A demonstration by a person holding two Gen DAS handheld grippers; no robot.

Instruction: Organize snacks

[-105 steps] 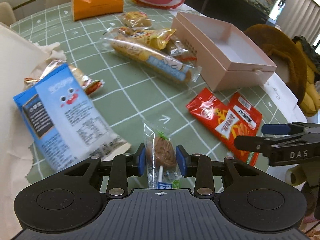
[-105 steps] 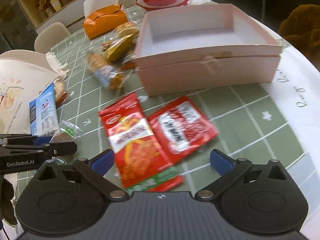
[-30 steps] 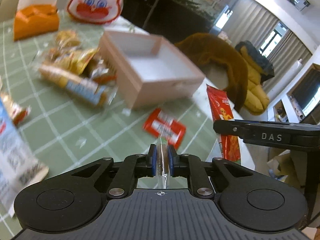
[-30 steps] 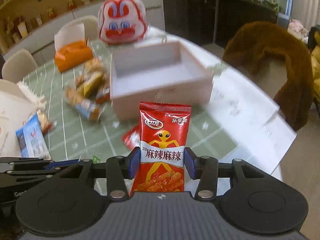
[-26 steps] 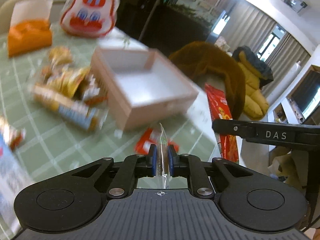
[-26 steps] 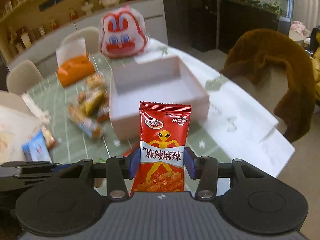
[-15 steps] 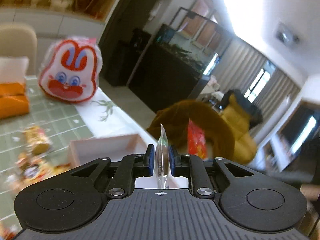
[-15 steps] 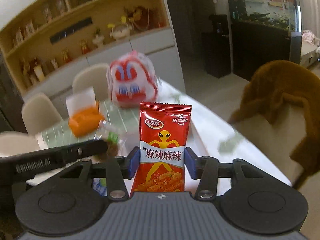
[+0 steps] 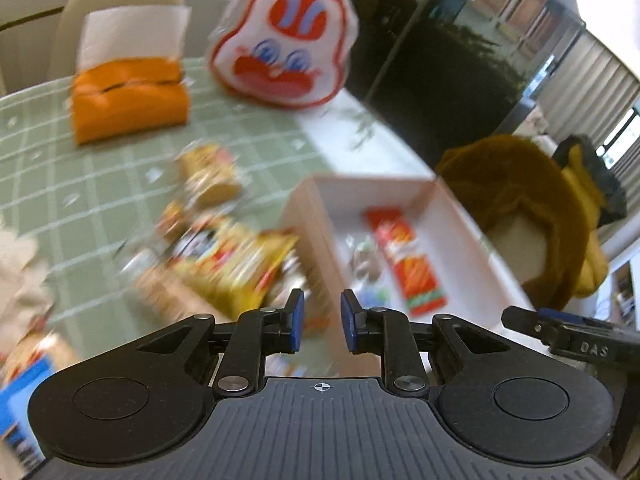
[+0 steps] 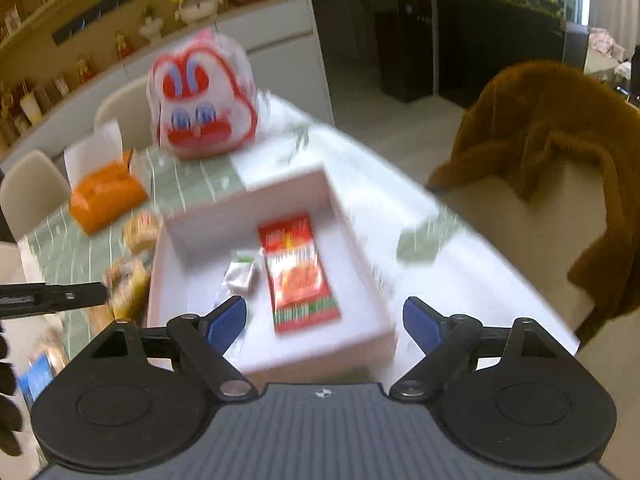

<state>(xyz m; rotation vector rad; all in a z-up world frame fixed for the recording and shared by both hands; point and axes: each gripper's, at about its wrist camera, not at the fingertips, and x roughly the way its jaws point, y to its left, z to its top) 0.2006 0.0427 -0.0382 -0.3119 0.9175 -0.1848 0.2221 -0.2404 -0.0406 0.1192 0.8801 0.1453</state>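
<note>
Release over the box: right gripper fingers wide, left gripper fingers narrow, both just opened, empty. Red packet and wrapped sweet lie inside; withdraw upward, clear of the walls.

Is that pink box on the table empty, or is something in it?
Not empty. The open pink box holds a red snack packet lying flat and a small clear-wrapped sweet beside it.

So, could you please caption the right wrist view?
Open right tool above the pink box holding a red snack packet.
</note>
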